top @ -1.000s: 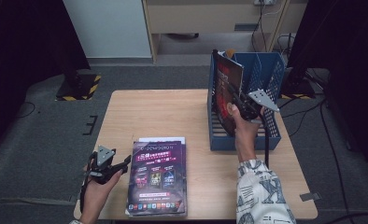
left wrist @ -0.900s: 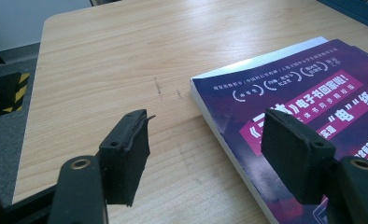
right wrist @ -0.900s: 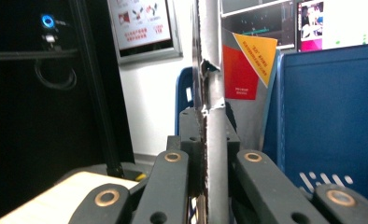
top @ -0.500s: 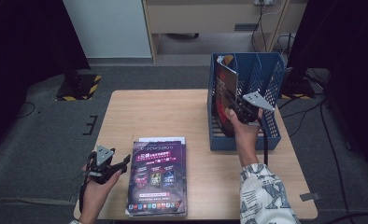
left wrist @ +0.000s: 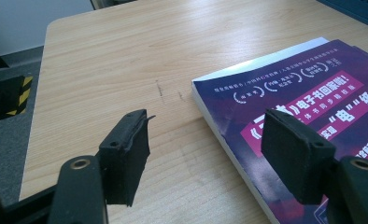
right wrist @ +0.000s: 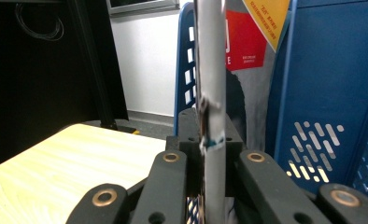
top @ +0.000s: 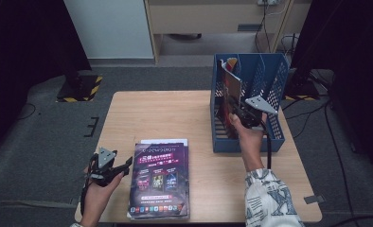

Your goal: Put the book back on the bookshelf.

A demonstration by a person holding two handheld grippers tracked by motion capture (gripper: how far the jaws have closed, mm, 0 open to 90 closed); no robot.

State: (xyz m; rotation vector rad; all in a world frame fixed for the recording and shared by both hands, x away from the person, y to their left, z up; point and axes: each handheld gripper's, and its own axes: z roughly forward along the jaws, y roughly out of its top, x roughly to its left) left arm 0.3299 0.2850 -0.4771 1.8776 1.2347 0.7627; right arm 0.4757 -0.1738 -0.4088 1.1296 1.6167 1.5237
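A dark-covered magazine [top: 231,90] stands upright in the left compartment of the blue file rack [top: 275,85] at the table's right. My right gripper [top: 239,111] is shut on its near edge; in the right gripper view the pale edge of the magazine [right wrist: 210,70] runs up between the closed jaws of the right gripper [right wrist: 213,173], with the rack's wall [right wrist: 327,84] behind it. A stack of purple magazines [top: 159,177] lies flat near the front edge. Just left of the stack my left gripper [top: 124,165] hovers open and empty. In its own view the left gripper [left wrist: 210,158] brackets the top magazine's [left wrist: 313,88] corner.
The wooden table [top: 165,118] has bare room at its middle and far left. The rack's right compartments hold nothing that I can see. Beyond the table are grey floor, a yellow-and-black striped base [top: 80,89] at the left and cables at the right.
The right gripper has eased the magazine a little lower and straighter into the rack. The left gripper has kept still.
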